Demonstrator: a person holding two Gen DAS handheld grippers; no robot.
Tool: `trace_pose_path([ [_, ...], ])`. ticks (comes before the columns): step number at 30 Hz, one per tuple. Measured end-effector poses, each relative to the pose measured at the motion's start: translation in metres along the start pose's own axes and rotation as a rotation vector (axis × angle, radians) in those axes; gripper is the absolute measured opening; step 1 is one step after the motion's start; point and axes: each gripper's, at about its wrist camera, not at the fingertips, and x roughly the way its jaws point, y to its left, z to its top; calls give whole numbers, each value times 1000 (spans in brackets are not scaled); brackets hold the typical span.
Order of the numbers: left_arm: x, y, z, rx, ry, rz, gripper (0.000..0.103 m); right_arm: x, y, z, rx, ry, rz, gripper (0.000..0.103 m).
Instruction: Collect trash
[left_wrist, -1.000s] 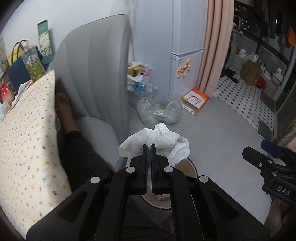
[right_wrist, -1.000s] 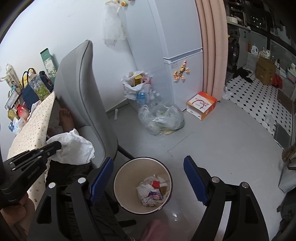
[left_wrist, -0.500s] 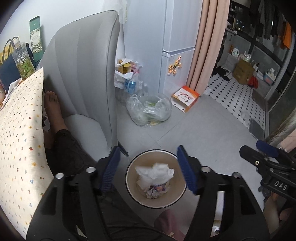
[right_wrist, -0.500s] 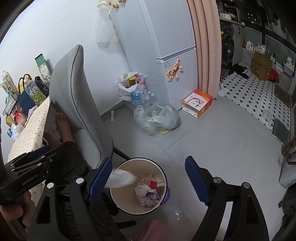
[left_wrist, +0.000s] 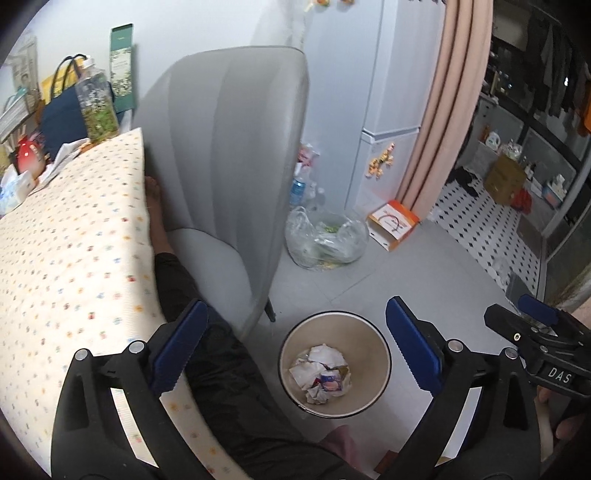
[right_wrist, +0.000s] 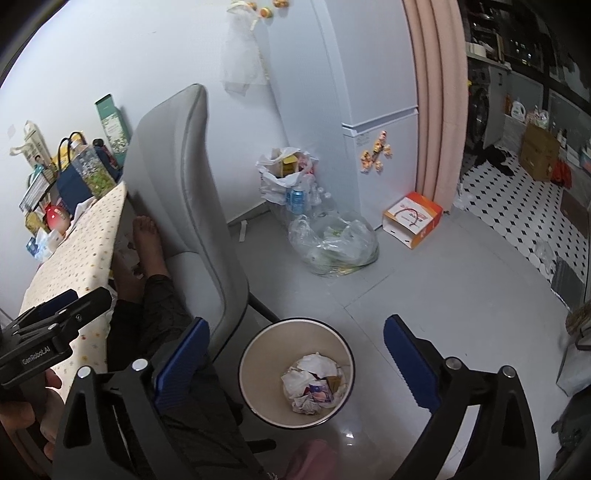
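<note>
Blue-padded, my left gripper (left_wrist: 295, 354) is opening wide, gripping nothing; my right gripper (right_wrist: 295, 363) is opening likewise, empty; below and between both pairs of fingers the bin (left_wrist: 373, 343) is sitting, crumpled trash (left_wrist: 320, 373) lying inside; the grey chair (left_wrist: 236, 147) is standing beyond, leftward.

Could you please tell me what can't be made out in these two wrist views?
- Bin floor: both views, covered by crumpled trash.
- Chair seat front: left view, behind the tablecloth and a dark-trousered leg.
- Clear bag contents: both views, too small and blurred by plastic.
- Left gripper body: cut off by the bottom edge.
</note>
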Motion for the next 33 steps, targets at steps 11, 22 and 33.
trace_pose_path([
  [11,-57,43,0,-65,-116,43,97,-39,44,8,-62,-41,30,95],
  [22,-120,87,-11,-142,-207,109,97,-83,96,8,-153,-93,53,95],
  [33,-170,128,-32,-202,-269,165,97,-119,152,-3,-248,-125,85,95],
])
